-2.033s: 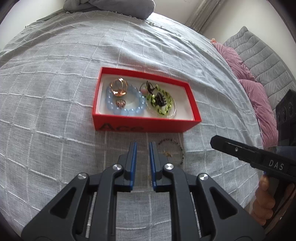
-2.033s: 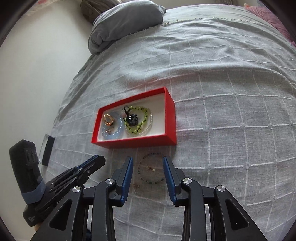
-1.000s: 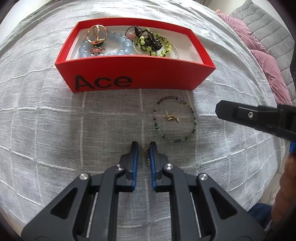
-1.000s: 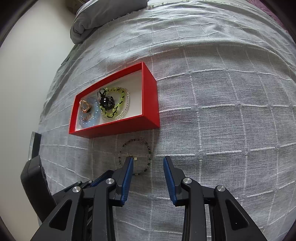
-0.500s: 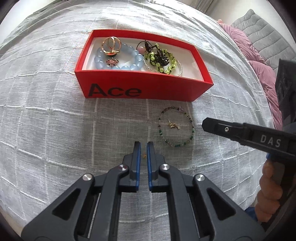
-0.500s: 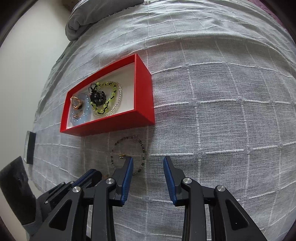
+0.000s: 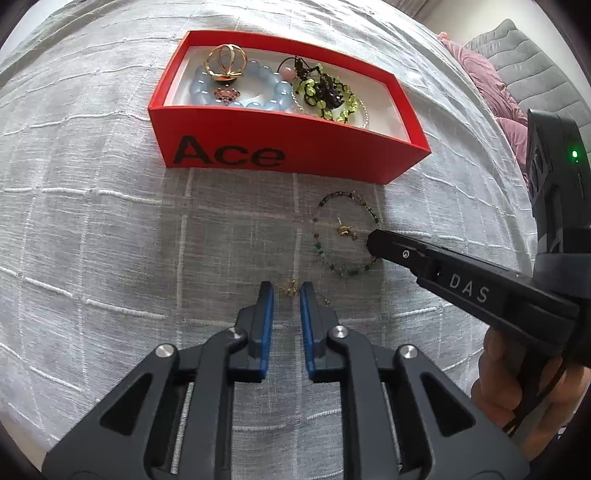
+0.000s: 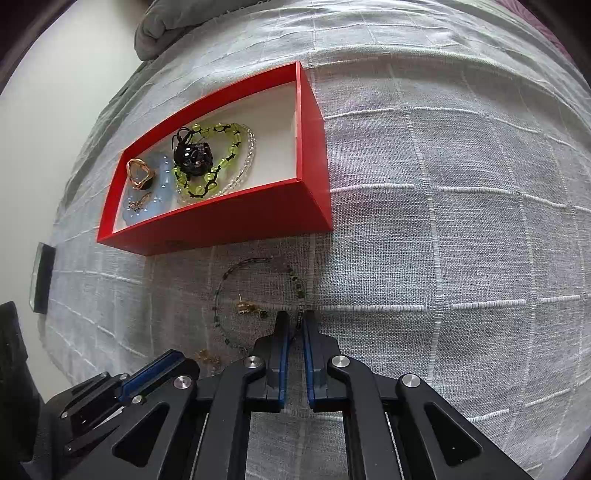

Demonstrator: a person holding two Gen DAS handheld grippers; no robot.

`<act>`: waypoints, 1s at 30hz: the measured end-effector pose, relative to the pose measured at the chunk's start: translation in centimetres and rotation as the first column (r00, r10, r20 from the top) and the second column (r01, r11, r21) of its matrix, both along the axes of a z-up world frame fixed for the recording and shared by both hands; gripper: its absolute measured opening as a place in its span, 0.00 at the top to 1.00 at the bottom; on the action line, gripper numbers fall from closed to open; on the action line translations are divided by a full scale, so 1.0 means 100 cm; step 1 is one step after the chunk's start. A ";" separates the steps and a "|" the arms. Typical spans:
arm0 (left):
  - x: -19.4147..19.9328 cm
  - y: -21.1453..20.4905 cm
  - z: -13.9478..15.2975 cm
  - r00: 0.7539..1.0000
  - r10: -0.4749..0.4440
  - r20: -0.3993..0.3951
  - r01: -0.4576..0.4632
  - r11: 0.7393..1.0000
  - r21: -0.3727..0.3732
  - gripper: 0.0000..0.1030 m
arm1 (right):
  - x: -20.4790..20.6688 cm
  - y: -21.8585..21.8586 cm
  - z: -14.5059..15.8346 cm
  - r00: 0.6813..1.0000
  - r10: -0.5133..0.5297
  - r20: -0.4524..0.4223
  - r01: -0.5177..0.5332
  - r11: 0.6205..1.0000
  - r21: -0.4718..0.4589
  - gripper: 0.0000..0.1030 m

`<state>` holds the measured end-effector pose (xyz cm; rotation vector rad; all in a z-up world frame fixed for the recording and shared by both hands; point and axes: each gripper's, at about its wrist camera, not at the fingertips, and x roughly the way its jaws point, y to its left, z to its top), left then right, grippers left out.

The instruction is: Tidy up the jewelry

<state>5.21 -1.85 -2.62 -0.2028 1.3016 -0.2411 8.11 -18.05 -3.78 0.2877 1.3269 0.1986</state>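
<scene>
A red box marked "Ace" (image 7: pixel 295 155) (image 8: pixel 236 225) lies on the grey bedspread and holds a gold ring (image 7: pixel 226 64), a blue bead bracelet (image 7: pixel 273 94) and a green bead bracelet (image 7: pixel 330 98). A thin dark bead bracelet (image 7: pixel 325 254) (image 8: pixel 258 262) lies in front of it, around a small gold earring (image 7: pixel 345 230) (image 8: pixel 246 307). My left gripper (image 7: pixel 286 293) is slightly open around another small gold piece (image 7: pixel 289 288) on the cloth. My right gripper (image 8: pixel 294 320) has closed on the bracelet's right edge.
A grey checked bedspread (image 8: pixel 461 221) covers the bed. A folded grey blanket (image 8: pixel 166 26) lies at the far end. Pink and grey cushions (image 7: pixel 491 81) lie to the right. A dark flat object (image 8: pixel 42 280) lies at the bed's left edge.
My right gripper moved down to the dark bead bracelet and closed on its edge. My left gripper moved closer to the cloth and opened slightly around the small gold piece.
</scene>
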 end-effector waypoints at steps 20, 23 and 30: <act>0.006 -0.002 -0.015 0.993 0.112 -0.038 -0.114 0.992 -0.061 0.84 | -0.014 -0.007 0.060 0.988 0.005 0.157 -0.017 0.997 0.072 0.97; 0.007 -0.008 -0.014 0.994 0.105 -0.033 -0.107 0.993 -0.056 0.88 | -0.015 -0.006 0.059 0.987 0.008 0.162 -0.020 0.997 0.072 0.96; 0.006 -0.008 -0.012 0.996 0.092 -0.008 -0.093 0.995 -0.028 0.93 | -0.016 -0.006 0.059 0.987 0.005 0.162 -0.017 0.997 0.072 0.96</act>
